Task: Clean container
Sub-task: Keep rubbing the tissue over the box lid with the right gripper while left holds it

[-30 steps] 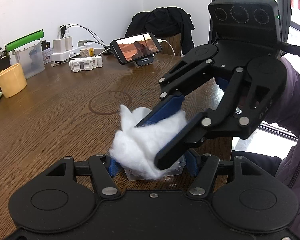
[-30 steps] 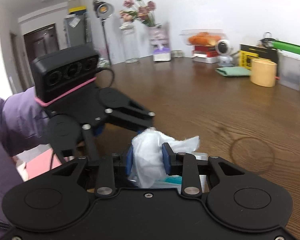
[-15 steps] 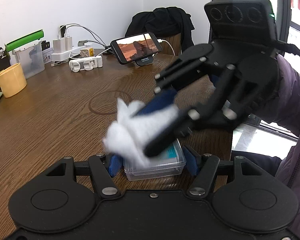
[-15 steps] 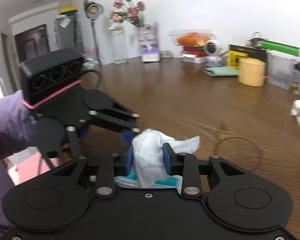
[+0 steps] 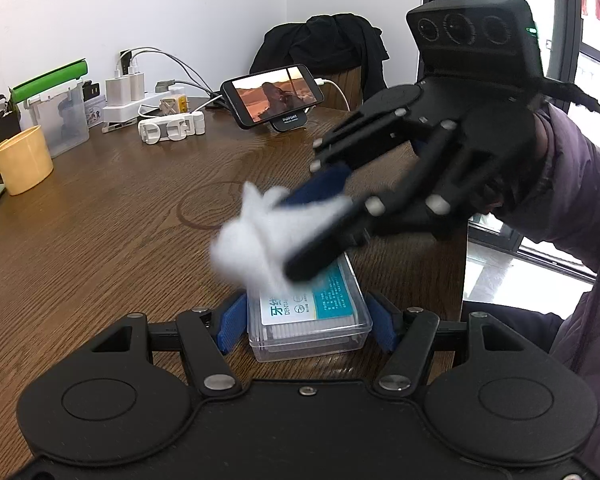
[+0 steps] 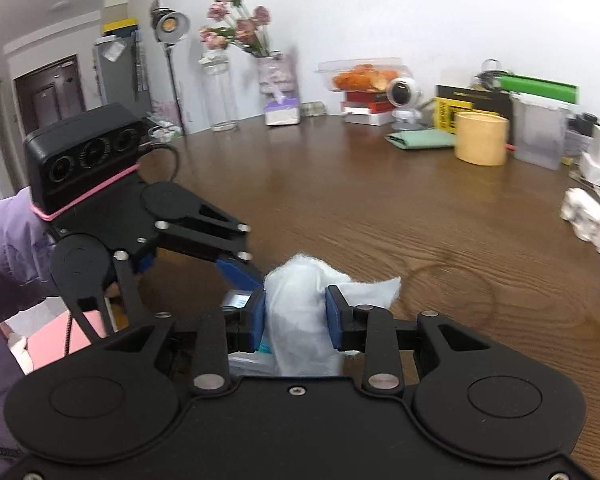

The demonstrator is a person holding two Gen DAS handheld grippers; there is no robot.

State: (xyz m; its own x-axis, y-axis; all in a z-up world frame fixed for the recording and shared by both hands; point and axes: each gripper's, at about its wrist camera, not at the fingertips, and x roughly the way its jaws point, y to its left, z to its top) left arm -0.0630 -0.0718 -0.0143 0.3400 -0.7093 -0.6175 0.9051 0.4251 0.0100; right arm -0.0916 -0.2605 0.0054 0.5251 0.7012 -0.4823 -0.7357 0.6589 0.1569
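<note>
The step in hand looks like wiping the lid of the clear plastic container (image 5: pixel 310 316) with the white cotton wad (image 5: pixel 256 240), and doing it well means keeping the wad flat on the lid and drawing it along the container's length, from the near end toward twelve o'clock, with light pressure so the box does not skid on the wooden table (image 5: pixel 100 232) or twist out of its hold. The left gripper (image 5: pixel 306 322) has its blue pads pressed against the two long sides of the container, one at about nine o'clock and one at three o'clock of the box, clamping it in place on the table; that grip should stay firm while the other one works. The right gripper (image 6: pixel 296 314) is pinched tight on the cotton wad, which bulges out past its fingertips (in the left wrist view the wad is motion-blurred, so exact contact with the lid is hard to judge, though its lower edge appears to meet the label around the lid's ten o'clock corner). From the right gripper's own view the container (image 6: pixel 240 300) lies just below and slightly toward seven o'clock of the pinched wad, mostly hidden beneath it. The risk, as I judge it, is wiping only the one corner and leaving the far end untouched.
</note>
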